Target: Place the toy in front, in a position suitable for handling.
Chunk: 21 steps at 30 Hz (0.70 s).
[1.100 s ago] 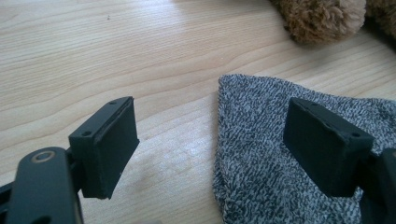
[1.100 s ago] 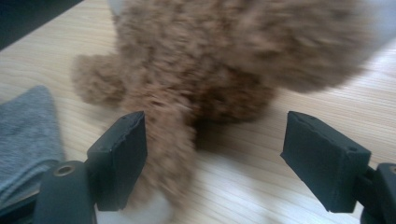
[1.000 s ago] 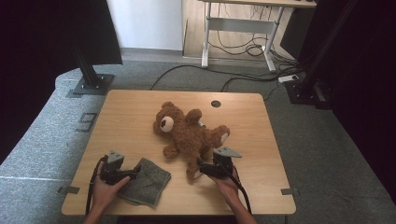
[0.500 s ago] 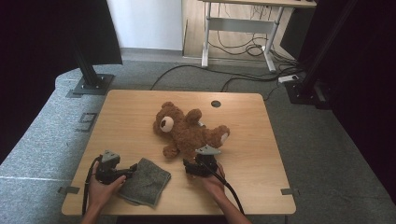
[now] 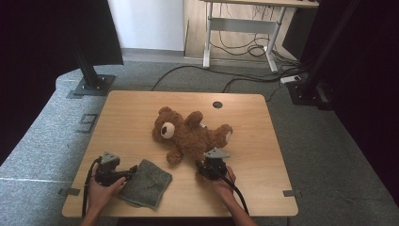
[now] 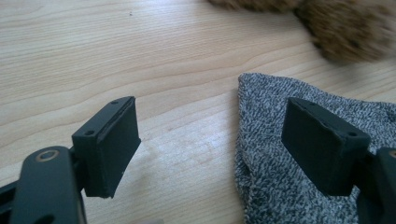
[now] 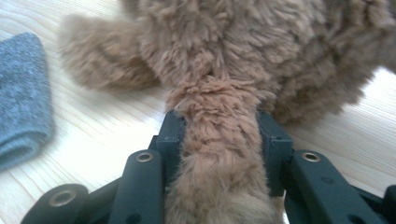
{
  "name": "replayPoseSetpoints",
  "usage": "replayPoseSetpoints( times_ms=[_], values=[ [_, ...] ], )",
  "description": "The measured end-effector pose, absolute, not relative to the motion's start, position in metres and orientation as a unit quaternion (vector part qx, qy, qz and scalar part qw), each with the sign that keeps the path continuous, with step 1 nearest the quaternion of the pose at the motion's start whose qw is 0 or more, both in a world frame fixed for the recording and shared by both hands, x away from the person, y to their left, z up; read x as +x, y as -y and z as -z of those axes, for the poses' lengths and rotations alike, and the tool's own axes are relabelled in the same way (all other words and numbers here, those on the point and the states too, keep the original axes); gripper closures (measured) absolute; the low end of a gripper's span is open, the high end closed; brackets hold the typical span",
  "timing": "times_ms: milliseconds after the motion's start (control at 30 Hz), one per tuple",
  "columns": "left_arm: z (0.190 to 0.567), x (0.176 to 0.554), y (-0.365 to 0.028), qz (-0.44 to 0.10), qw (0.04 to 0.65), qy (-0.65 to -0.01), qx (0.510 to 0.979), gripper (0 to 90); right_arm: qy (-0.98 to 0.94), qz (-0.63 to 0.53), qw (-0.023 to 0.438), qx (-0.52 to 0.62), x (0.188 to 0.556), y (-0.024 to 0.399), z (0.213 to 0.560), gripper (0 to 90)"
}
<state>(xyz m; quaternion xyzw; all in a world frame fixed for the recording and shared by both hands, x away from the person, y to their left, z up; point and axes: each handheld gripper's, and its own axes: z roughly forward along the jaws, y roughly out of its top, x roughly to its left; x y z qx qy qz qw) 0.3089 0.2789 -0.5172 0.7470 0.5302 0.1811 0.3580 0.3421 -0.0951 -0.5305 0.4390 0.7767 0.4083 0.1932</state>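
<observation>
Your right tool [image 7: 219, 140], low in the frame's centre, has just been closing and is clenching the teddy bear's leg [image 7: 219, 154]. Your left tool [image 6: 219, 140] is gaping over the grey cloth's edge [image 6: 271, 140], lower left.

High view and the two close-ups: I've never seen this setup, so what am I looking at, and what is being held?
A person sits at a wooden table with a hand-held two-jaw gripper in each hand. The high view looks down from above the person. Each close-up comes from a camera riding on one gripper, looking along its black jaws. On the table lie a brown teddy bear and a folded grey knitted cloth. The right gripper has just been closing and now squeezes one of the bear's legs between its jaws. The left gripper is open, one jaw over the cloth's edge, the other over bare wood.
</observation>
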Motion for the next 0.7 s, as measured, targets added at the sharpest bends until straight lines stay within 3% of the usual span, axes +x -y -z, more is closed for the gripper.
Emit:
replayPoseSetpoints(
  times_ms=[233,700],
  values=[
    [0.518,0.310,-0.279,-0.177,0.360,-0.532,0.746,18.8,-0.763,-0.409,0.193,0.462,0.346,0.125,0.528,63.6],
    [0.518,0.310,-0.279,-0.179,0.358,-0.533,0.745,19.1,-0.753,-0.407,0.204,0.476,0.355,0.141,0.530,63.7]
  ],
)
